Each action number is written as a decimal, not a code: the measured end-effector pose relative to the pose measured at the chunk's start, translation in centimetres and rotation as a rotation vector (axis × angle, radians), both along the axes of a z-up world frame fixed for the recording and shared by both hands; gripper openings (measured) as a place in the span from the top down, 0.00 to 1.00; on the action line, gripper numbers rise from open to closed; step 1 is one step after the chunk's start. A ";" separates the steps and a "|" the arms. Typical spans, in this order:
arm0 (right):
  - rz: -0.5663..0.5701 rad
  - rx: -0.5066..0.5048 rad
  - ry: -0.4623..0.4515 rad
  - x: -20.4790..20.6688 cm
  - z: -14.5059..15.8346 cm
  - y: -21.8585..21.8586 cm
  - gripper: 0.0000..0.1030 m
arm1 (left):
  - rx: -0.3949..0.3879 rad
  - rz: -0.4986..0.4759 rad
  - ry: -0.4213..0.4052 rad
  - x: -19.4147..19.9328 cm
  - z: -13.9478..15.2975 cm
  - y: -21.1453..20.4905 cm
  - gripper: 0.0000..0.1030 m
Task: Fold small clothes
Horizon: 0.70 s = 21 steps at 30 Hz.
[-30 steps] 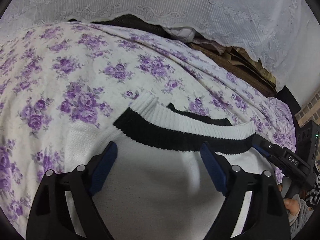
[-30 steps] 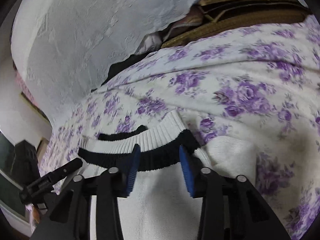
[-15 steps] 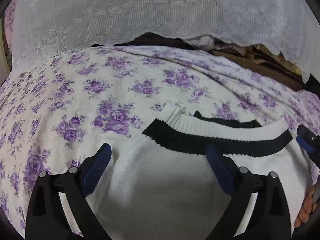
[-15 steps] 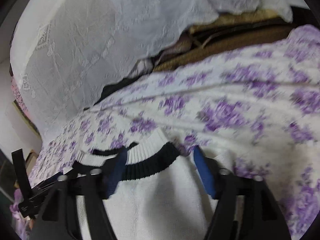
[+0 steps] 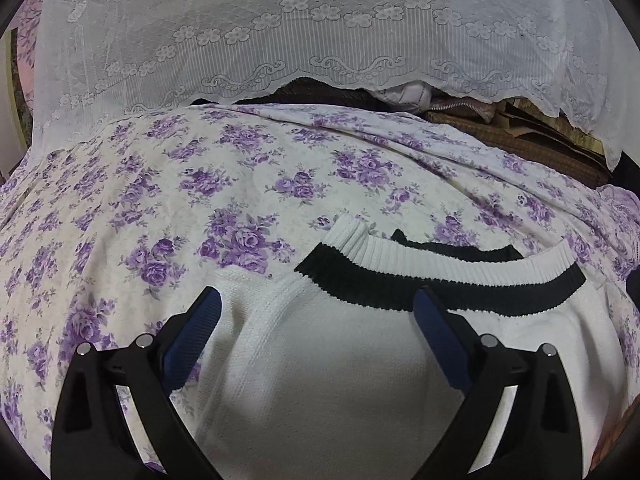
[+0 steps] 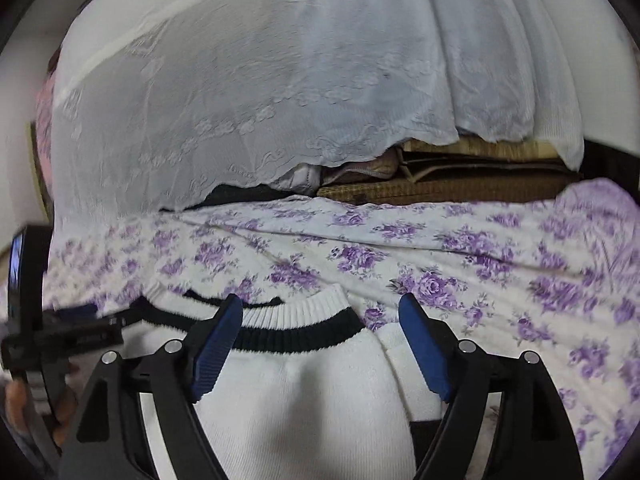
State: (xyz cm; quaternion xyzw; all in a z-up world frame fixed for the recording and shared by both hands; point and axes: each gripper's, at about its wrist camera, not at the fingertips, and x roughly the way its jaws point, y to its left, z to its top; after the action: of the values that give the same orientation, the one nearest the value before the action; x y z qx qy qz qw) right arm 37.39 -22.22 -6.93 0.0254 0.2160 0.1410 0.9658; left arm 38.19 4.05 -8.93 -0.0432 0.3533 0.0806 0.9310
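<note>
A small white knit sweater (image 5: 344, 360) with a black-and-white ribbed collar (image 5: 440, 276) lies flat on the purple-flowered bedsheet (image 5: 200, 184). My left gripper (image 5: 316, 312) is open and empty, its blue pads above the sweater's left shoulder. The sweater also shows in the right wrist view (image 6: 304, 384), collar (image 6: 296, 324) toward the far side. My right gripper (image 6: 320, 320) is open and empty, hovering over the collar's right end and right shoulder. The left gripper's black body (image 6: 60, 332) shows at the left edge of the right wrist view.
A white lace cloth (image 5: 320, 36) hangs over a pile at the far edge of the bed. Brown woven mats and folded items (image 6: 440, 184) lie under it. The flowered sheet extends left and right of the sweater.
Both grippers pulled back and tilted up from the sweater. The right gripper opened wider. The left gripper shifted left, so the collar sits more to the right in its view.
</note>
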 end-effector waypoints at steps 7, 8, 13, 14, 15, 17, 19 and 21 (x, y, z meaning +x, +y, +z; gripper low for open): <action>0.016 -0.076 0.079 -1.0 -1.0 1.1 0.20 | 0.060 0.003 -0.014 -0.6 0.3 -0.6 0.07; 0.016 -0.083 0.090 -1.1 -1.2 1.2 0.20 | 0.064 0.003 -0.010 -0.6 0.2 -0.6 0.06; 0.012 -0.123 0.245 0.4 -3.6 1.4 0.16 | 0.063 -0.006 0.126 0.7 -1.6 -0.4 0.04; 0.012 -0.118 0.275 0.8 -4.0 1.3 0.14 | 0.050 -0.008 0.154 1.0 -2.0 -0.3 0.04; 0.015 -0.103 0.289 1.1 -4.1 1.1 0.13 | 0.035 -0.006 0.170 1.1 -2.2 0.0 0.04; 0.021 -0.098 0.299 1.1 -4.4 1.1 0.09 | -0.004 -0.010 0.197 1.5 -2.6 0.6 0.04; 0.029 -0.124 0.303 1.1 -4.6 1.6 0.07 | -0.029 -0.013 0.205 1.5 -2.7 0.9 0.04; 0.030 -0.131 0.296 0.9 -4.6 1.8 0.07 | -0.041 -0.010 0.193 1.2 -2.5 1.0 0.04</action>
State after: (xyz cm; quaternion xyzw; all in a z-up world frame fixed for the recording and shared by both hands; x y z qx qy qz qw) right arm 38.27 -20.46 -11.54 -0.0205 0.3651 0.1355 0.9208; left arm 39.35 5.10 -11.48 -0.0523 0.4434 0.0725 0.8919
